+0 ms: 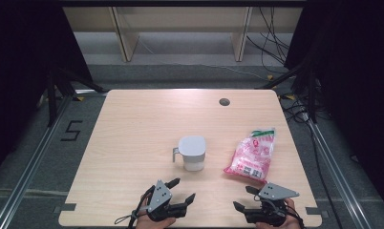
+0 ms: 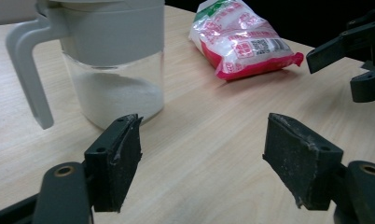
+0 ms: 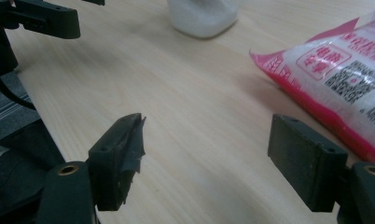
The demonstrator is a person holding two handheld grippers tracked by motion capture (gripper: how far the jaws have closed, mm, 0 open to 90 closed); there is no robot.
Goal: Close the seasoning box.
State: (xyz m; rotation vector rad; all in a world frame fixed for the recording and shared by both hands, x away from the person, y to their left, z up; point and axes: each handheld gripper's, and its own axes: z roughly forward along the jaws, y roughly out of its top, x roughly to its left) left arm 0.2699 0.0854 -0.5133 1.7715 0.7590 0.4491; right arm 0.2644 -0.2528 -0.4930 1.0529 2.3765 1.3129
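Pale wood table (image 1: 133, 143) spreads ahead of me, with a lidded jug (image 1: 192, 152) of white powder near its middle and a pink-and-white bag (image 1: 251, 155) lying flat just to its right. Both my left gripper (image 1: 180, 191) and right gripper (image 1: 242, 197) hover low by the near edge, jaws spread wide, holding nothing.

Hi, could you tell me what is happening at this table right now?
A person holds a pair of tongs in each hand at the near edge of the table. The left tongs and the right tongs are both open and empty. Ahead stand a lidded jug part full of white grains and, to its right, a pink bag lying flat. Neither is touched.
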